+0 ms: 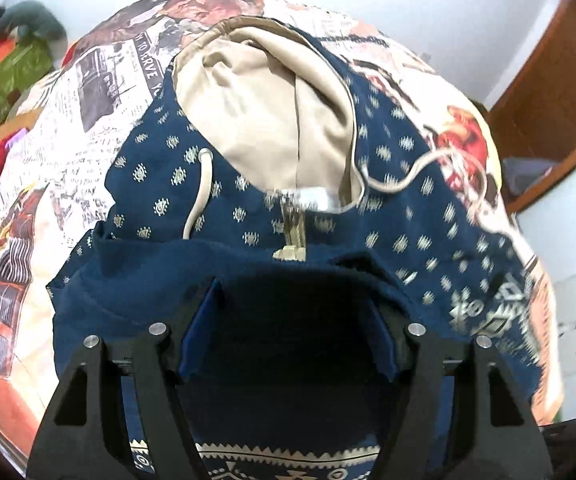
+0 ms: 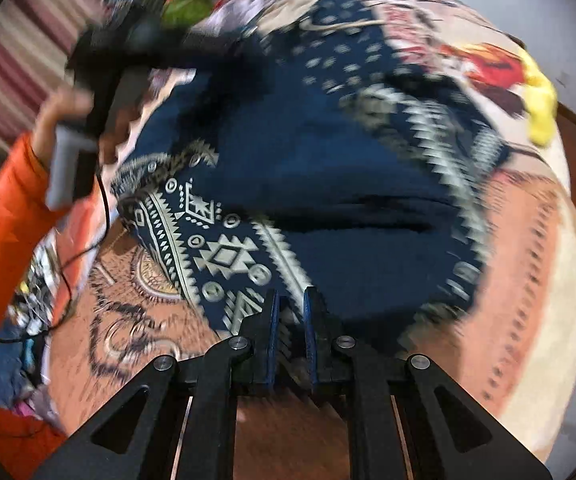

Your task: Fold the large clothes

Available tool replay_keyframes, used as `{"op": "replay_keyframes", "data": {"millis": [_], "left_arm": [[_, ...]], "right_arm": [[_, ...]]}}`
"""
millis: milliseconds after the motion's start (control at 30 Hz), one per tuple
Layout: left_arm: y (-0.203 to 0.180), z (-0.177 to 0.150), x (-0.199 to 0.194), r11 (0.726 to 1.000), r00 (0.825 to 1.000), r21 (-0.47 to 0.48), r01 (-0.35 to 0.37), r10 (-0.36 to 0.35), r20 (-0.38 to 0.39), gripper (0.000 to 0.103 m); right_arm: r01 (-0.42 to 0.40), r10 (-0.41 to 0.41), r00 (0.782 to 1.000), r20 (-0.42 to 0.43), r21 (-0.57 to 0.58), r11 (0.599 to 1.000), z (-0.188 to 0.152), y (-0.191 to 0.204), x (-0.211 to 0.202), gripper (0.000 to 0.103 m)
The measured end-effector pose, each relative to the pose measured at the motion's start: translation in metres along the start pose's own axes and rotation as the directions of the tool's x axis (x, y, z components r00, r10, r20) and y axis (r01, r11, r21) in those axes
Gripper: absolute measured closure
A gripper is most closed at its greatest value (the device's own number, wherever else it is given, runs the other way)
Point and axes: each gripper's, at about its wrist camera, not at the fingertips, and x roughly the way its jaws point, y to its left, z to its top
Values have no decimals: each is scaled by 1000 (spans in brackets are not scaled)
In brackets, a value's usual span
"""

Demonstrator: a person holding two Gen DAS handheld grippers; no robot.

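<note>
On the bed, in the left wrist view, a printed bedspread covered in newspaper-style pictures and text carries a navy hoodie dotted with small cream motifs; white walls rise behind it, a wooden door frame stands at the right, and a pile of coloured clutter sits off the far left edge. Bare bedspread shows on both sides of the garment, wider at the left. The beige-lined hood lies open at the far end, its cream drawstring trailing down the chest beside the zip. The left gripper has its jaws well apart, a thick fold of navy cloth bulging between them (whether the pads press it I cannot tell). In the right wrist view, blurred with motion, the hoodie's hem with its cream geometric band lies near the bed's close edge, orange and brown bedspread open to the right, and a yellow cloth at the far corner. The right gripper is pinched nearly closed on the hem's edge. At upper left a hand in an orange sleeve holds the other tool.
</note>
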Motion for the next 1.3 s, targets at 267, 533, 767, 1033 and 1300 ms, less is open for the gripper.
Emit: {"op": "replay_keyframes", "data": {"millis": [267,533,767,1033,1300], "left_arm": [[43,-1,-58,1000,992,11,-25,23,124,36],[119,-25,-47,987,986,-29,-161,162,47,36],[144,-13,-56,990,990,-77,-116,122,75,36],[137,38,-57,995,993,-82,-48,57,104,35],[151,83,-5,984,999,-178,7,0,40,34]], "right_arm": [[68,-85,976,201,91,994,74,-20,4,95],[78,-176,964,201,418,905,102,-120,-2,95],[11,-130,949,286,384,923,130,-102,-31,95],[-25,-87,933,350,304,952,205,-71,-50,94],[48,-98,965,245,200,979,280,-46,8,94]]}}
